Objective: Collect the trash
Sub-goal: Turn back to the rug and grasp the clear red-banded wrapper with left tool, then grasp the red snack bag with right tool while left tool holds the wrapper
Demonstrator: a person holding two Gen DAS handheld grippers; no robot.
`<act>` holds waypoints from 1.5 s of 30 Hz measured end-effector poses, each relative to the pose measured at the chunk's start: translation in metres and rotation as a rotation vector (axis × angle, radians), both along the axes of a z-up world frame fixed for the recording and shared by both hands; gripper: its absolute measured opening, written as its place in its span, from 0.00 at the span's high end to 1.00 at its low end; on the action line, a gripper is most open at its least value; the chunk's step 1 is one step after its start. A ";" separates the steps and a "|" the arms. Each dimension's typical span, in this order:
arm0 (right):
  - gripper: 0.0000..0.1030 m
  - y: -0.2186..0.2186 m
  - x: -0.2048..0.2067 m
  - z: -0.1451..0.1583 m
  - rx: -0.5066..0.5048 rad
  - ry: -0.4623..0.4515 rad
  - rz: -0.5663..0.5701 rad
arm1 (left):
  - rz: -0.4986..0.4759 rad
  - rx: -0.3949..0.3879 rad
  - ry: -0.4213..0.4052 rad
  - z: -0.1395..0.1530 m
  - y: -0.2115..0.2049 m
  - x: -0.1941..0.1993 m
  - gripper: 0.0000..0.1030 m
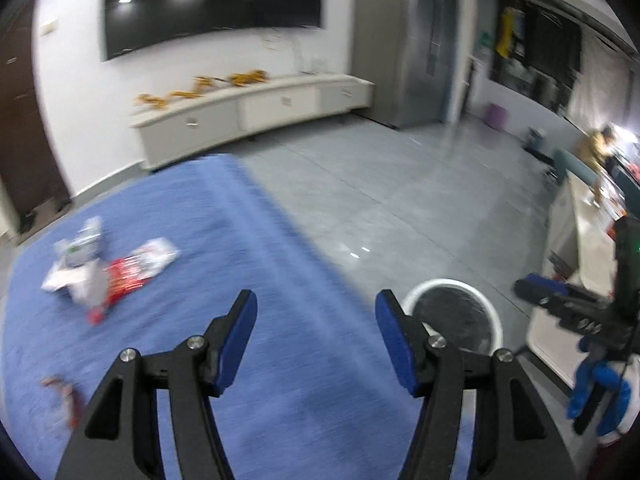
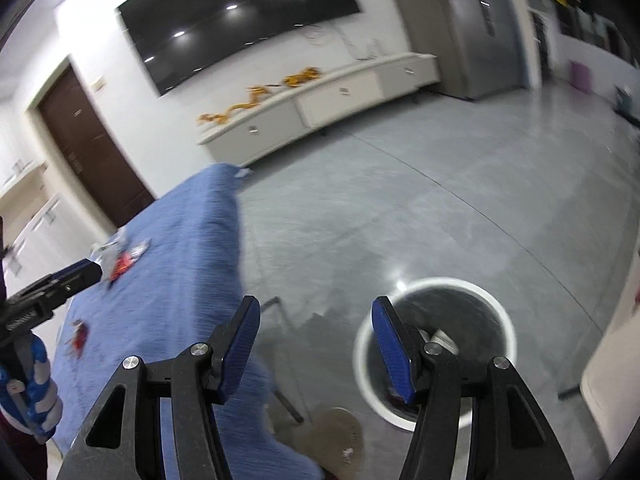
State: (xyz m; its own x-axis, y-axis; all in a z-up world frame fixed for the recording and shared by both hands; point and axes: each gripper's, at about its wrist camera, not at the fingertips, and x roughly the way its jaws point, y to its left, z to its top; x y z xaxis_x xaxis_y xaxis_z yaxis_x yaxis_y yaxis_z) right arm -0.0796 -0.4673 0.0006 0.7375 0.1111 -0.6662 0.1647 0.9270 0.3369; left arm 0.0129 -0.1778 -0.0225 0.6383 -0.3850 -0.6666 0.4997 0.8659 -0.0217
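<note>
The left claw (image 1: 316, 306) hangs over the near part of a desk covered in blue cloth (image 1: 248, 360), its blue-padded fingers (image 1: 240, 336) apart with nothing between them. The right claw (image 2: 316, 312) is likewise spread and empty, held over the grey floor (image 2: 400, 208) just right of the desk's draped edge; its right finger overlaps the rim of a white round bin (image 2: 496, 312) with a dark liner, standing on the floor to the right of the desk. Something pale lies inside the bin (image 2: 442, 336), too blurred to identify.

At the desk's near left edge sits a small red scrap (image 1: 60, 392). Farther back on the left of the cloth lies a cluster of trash: a red and white wrapper (image 1: 140, 268) touching crumpled white packaging (image 1: 76, 268).

Beyond the desk, a long white cabinet (image 1: 256, 108) runs along the far wall, with yellow objects (image 1: 200, 88) on top and a large dark screen (image 1: 212, 4) above.
</note>
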 end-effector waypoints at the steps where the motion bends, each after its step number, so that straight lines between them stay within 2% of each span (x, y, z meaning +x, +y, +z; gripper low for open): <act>1: 0.46 0.009 0.005 0.004 -0.006 -0.004 0.021 | 0.032 0.000 -0.008 0.000 0.016 0.000 0.42; 6: 0.46 0.065 0.039 0.018 -0.046 -0.010 0.159 | 0.216 0.002 -0.023 -0.013 0.104 0.004 0.42; 11: 0.46 0.121 0.079 0.016 -0.068 0.003 0.281 | 0.416 0.057 -0.035 -0.037 0.180 0.013 0.41; 16: 0.42 0.181 0.122 0.010 -0.104 0.020 0.404 | 0.511 0.083 0.048 -0.072 0.219 0.033 0.40; 23: 0.42 0.245 0.192 -0.010 -0.155 0.058 0.547 | 0.502 0.080 0.119 -0.097 0.227 0.071 0.41; 24: 0.42 0.249 0.198 -0.013 -0.162 0.062 0.556 | 0.499 0.080 0.120 -0.098 0.228 0.074 0.45; 25: 0.42 0.257 0.208 -0.017 -0.171 0.066 0.571 | 0.495 0.074 0.126 -0.099 0.229 0.077 0.57; 26: 0.42 0.262 0.216 -0.020 -0.178 0.068 0.583 | 0.489 0.064 0.140 -0.101 0.231 0.081 0.62; 29: 0.42 0.275 0.238 -0.028 -0.180 0.079 0.628 | 0.486 0.031 0.143 -0.102 0.235 0.084 0.70; 38: 0.42 0.286 0.287 -0.060 -0.186 0.154 0.661 | 0.474 -0.023 0.145 -0.101 0.242 0.081 0.71; 40: 0.33 0.293 0.292 -0.061 -0.208 0.150 0.683 | 0.475 -0.031 0.146 -0.101 0.243 0.080 0.71; 42: 0.30 0.302 0.292 -0.062 -0.235 0.150 0.713 | 0.476 -0.041 0.147 -0.100 0.244 0.080 0.71; 45: 0.36 0.316 0.288 -0.063 -0.309 0.133 0.767 | 0.477 -0.051 0.148 -0.100 0.247 0.077 0.71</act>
